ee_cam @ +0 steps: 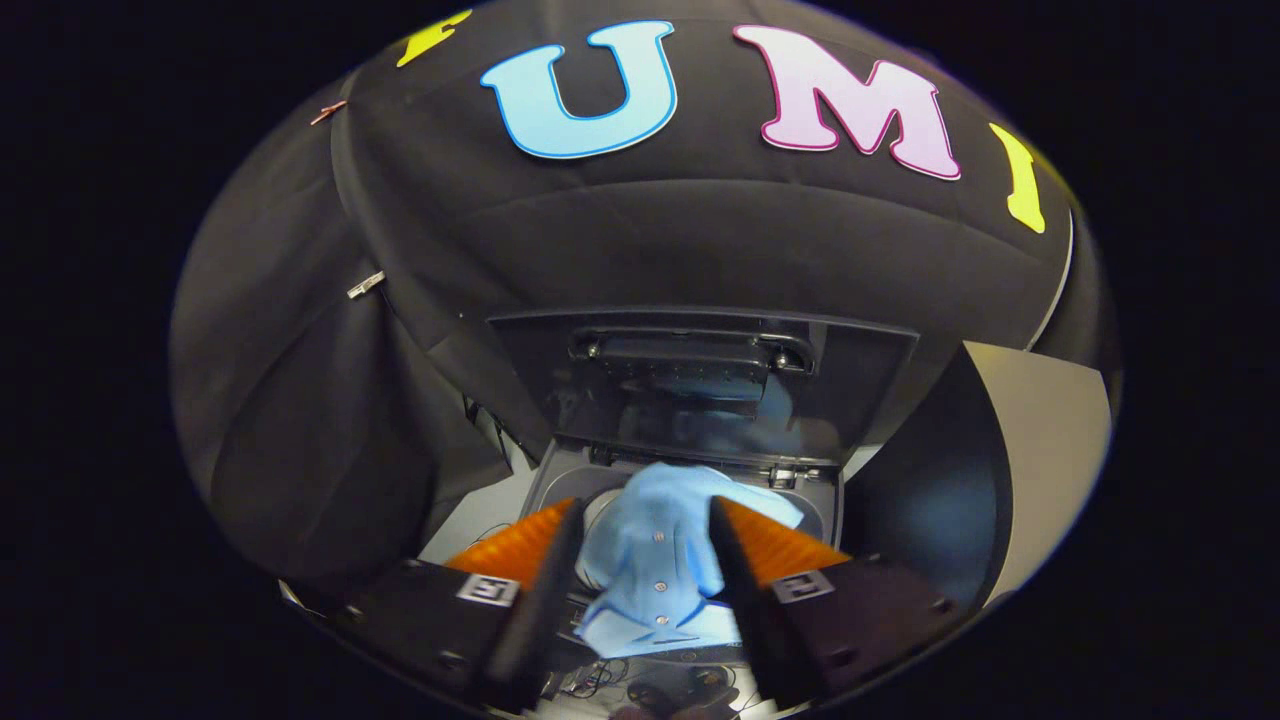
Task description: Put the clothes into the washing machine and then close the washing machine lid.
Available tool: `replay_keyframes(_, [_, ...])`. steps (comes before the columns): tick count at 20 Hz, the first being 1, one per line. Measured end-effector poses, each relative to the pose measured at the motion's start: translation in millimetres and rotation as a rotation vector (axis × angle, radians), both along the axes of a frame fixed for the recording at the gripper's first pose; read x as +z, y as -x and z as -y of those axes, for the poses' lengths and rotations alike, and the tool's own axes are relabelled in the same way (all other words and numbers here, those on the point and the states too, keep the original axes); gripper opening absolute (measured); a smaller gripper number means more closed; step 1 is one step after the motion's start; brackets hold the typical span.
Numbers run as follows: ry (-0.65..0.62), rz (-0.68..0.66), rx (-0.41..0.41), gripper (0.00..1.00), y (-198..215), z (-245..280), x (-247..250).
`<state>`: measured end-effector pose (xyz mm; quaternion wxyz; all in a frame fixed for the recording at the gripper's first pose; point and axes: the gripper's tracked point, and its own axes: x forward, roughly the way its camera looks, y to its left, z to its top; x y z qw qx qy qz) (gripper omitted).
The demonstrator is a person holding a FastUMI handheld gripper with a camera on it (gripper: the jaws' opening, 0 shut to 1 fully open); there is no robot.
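A light blue buttoned shirt (650,570) hangs bunched between my two fingers, and my gripper (645,505) is shut on it. The shirt's upper part spills past the fingertips, above the mouth of the top-loading washing machine (555,480). The machine's dark lid (700,375) stands open and upright just beyond the shirt, and a faint blue reflection shows on its inner face. The shirt and my fingers hide most of the drum opening.
A pale panel (1045,450) stands to the right of the machine. The booth's black cloth wall (420,300) hangs behind and to the left of the lid. Cables and dark gear (620,680) lie below my fingers.
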<state>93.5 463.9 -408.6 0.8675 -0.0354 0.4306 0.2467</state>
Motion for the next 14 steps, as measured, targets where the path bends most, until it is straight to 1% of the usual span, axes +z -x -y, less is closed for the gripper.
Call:
replay_keyframes(1, [0.004,-0.008,0.004,0.97,0.7,-1.1,-5.6])
replay_keyframes(2, [0.013,-0.015,0.003,0.98,1.8,1.0,-8.0])
replay_keyframes(3, [0.017,-0.019,0.001,0.94,1.3,3.1,-11.4])
replay_keyframes(8, [0.038,-0.006,-0.05,0.98,-5.5,21.0,-12.6])
replay_keyframes(11, [0.016,0.01,-0.084,0.99,-13.7,23.4,-6.4])
replay_keyframes(14, [-0.017,0.046,-0.077,0.99,-20.5,17.9,12.7])
